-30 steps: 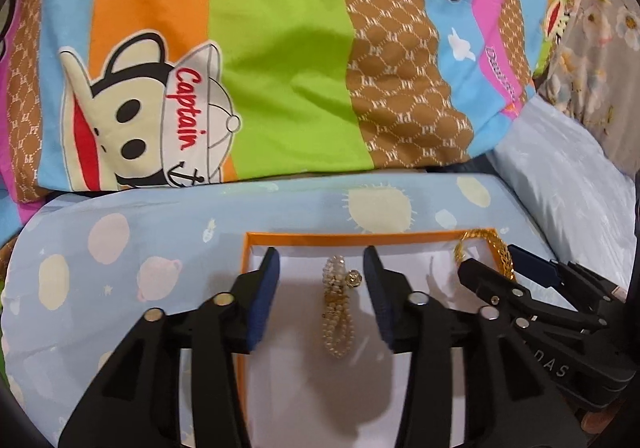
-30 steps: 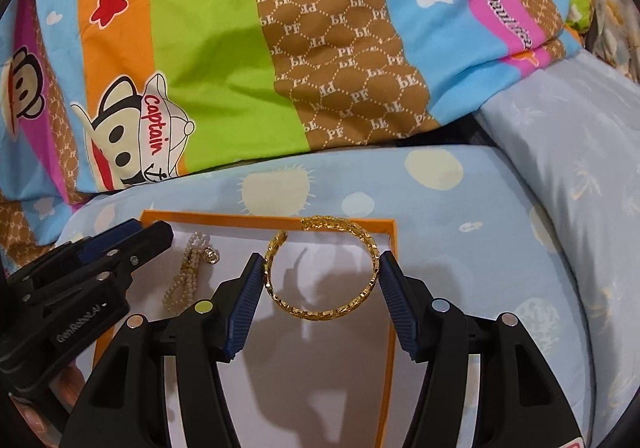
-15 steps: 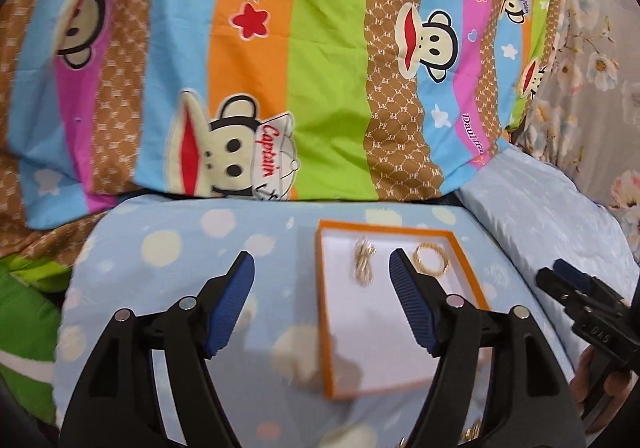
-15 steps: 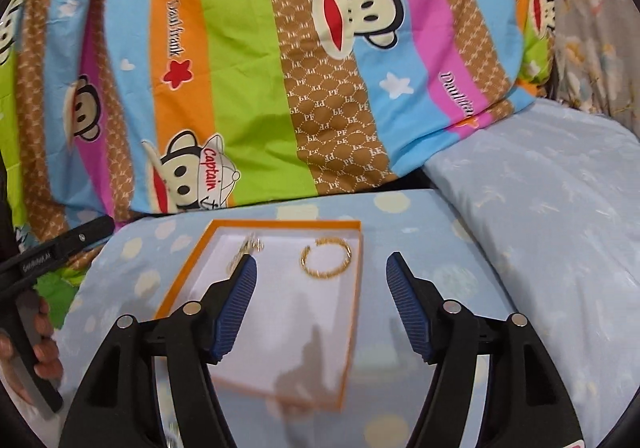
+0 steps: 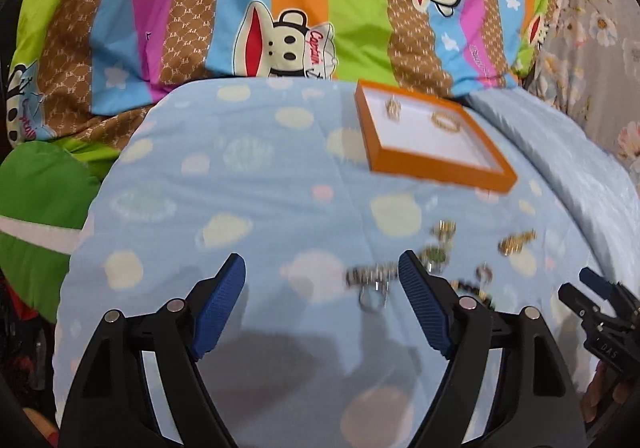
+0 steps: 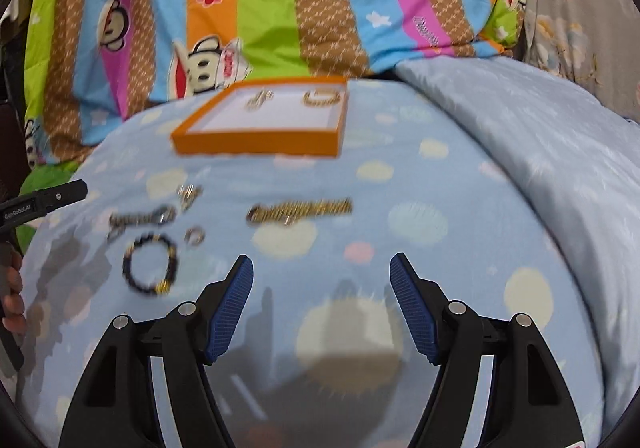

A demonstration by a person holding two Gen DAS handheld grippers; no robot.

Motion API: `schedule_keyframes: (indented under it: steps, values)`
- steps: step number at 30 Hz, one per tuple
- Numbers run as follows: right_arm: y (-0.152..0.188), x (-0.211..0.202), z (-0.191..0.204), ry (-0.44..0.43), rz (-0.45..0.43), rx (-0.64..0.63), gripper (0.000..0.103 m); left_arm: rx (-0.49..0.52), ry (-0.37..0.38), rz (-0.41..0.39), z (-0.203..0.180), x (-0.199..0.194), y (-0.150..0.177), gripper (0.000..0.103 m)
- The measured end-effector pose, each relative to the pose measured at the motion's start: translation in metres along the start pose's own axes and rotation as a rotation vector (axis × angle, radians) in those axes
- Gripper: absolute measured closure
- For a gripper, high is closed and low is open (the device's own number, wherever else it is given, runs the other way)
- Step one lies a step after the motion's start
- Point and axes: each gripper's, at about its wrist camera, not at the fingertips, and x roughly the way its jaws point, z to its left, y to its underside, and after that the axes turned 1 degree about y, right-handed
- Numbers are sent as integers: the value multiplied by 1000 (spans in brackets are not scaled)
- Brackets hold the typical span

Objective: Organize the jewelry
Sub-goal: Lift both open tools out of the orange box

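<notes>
An orange-rimmed tray (image 5: 436, 168) (image 6: 256, 146) lies at the far side of the spotted blue sheet. In it are a pearl bracelet (image 5: 393, 109) (image 6: 259, 98) and a gold bangle (image 5: 447, 121) (image 6: 321, 98). Nearer, loose pieces lie on the sheet: a gold chain (image 6: 299, 210), a black bead bracelet (image 6: 150, 264), a silver chain (image 6: 140, 219) and a ring (image 6: 195, 236). My left gripper (image 5: 320, 268) hovers short of the silver pieces (image 5: 370, 276), its jaws opening with nothing between them. My right gripper (image 6: 321, 268) is open and empty, just short of the gold chain.
A striped monkey-print quilt (image 6: 280, 8) is bunched up behind the tray. A pale blue pillow (image 6: 540, 152) rises at the right, and green cloth (image 5: 40, 208) lies at the left. Each gripper shows at the edge of the other's view, held by a hand (image 6: 10, 288).
Both grippers have pulled back from the tray toward me, leaving the pearl bracelet and gold bangle inside it. Their jaws stand wider, and the loose jewelry has come into view.
</notes>
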Motion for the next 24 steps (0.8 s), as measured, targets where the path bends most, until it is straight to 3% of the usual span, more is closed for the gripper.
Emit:
schedule_keyframes:
  steps: [9, 15, 20, 24]
  values:
    - [9, -1, 13, -38, 15, -44, 49, 19, 36, 45, -21, -3, 36, 26]
    - [11, 1, 18, -97, 41, -11, 49, 34, 45, 48, -30, -3, 37, 26]
    - [9, 3, 26, -77, 35, -39, 49, 39, 25, 43, -30, 0, 27, 26]
    - [6, 9, 20, -85, 46, -9, 49, 100, 35, 37, -33, 6, 12, 26]
